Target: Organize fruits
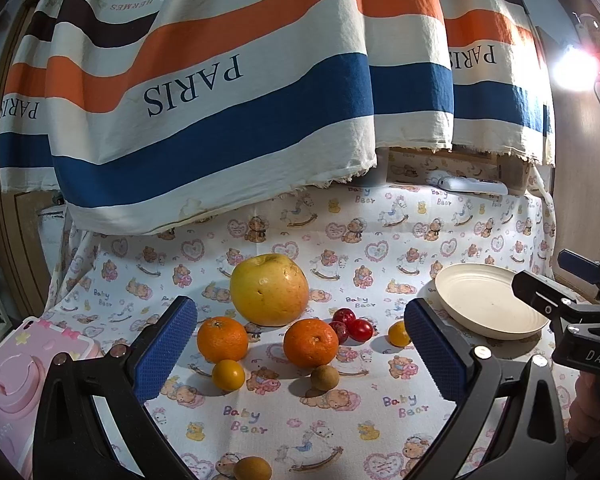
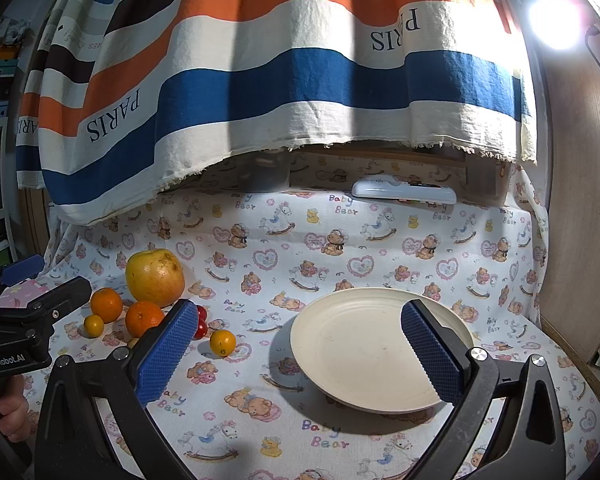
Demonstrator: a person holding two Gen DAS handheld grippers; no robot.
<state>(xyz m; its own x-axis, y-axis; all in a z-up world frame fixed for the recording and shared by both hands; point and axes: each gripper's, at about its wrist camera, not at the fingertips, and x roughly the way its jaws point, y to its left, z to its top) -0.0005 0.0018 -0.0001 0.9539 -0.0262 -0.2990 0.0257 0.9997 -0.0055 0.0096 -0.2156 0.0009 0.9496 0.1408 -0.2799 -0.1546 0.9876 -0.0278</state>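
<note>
A big yellow apple [image 1: 269,290] sits on the bear-print cloth with two oranges [image 1: 222,339] [image 1: 310,342] in front of it. Small fruits lie around them: red cherry tomatoes [image 1: 359,329], yellow ones [image 1: 228,375] [image 1: 399,333] and a brown longan [image 1: 325,377]. My left gripper [image 1: 300,354] hovers open before this group, holding nothing. To the right lies an empty cream plate [image 2: 356,344]. Above its near side my right gripper [image 2: 300,354] is open and empty. The apple [image 2: 155,278] and oranges [image 2: 143,318] lie to its left.
A striped "PARIS" cloth [image 1: 236,80] hangs over the back of the table. A white remote [image 2: 404,191] lies at the back. A pink toy case [image 1: 8,380] sits at the left edge. Another brown longan [image 1: 252,469] lies near the front. A bright lamp [image 2: 554,20] shines upper right.
</note>
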